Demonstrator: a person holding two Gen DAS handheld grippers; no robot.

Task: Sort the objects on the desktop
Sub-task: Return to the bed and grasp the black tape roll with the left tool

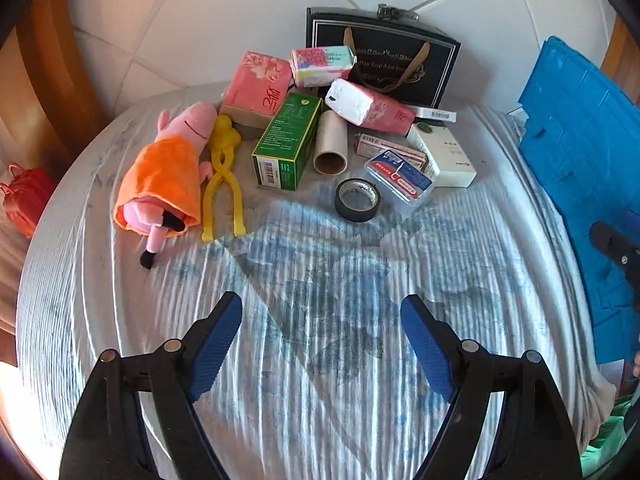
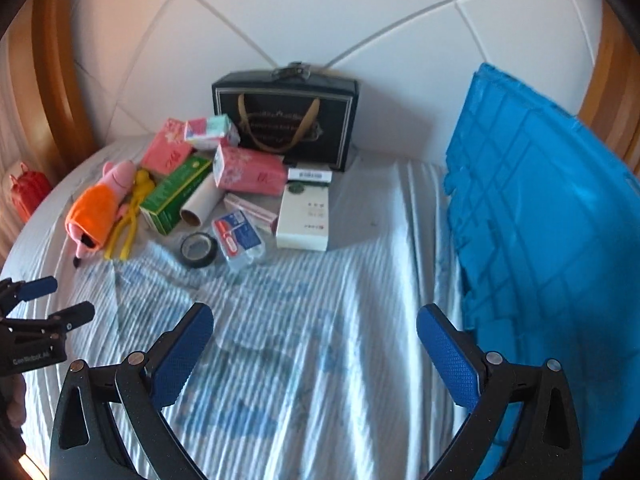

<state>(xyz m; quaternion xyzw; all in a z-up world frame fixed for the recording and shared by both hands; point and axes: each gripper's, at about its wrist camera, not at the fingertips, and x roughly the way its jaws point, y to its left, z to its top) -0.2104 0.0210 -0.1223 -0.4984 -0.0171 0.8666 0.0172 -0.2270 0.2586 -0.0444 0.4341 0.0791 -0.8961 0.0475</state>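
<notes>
A pile of objects lies at the far side of a striped bedsheet [image 1: 320,300]: a pink plush pig in an orange dress [image 1: 168,176], a yellow plastic clamp toy [image 1: 222,184], a green box [image 1: 288,144], a cardboard tube [image 1: 331,142], a black tape roll [image 1: 356,200], a clear case with a blue-red label [image 1: 400,184], a white box [image 1: 446,154] and pink tissue packs [image 1: 256,84]. My left gripper [image 1: 322,316] is open and empty, well short of the pile. My right gripper [image 2: 316,330] is open and empty, also short of the pile [image 2: 224,204].
A black gift bag [image 1: 384,56] stands against the white padded headboard behind the pile. A blue plastic crate [image 2: 552,240] stands on the right. A red bag [image 1: 24,200] sits off the left edge. The left gripper shows at the right wrist view's left edge [image 2: 60,300].
</notes>
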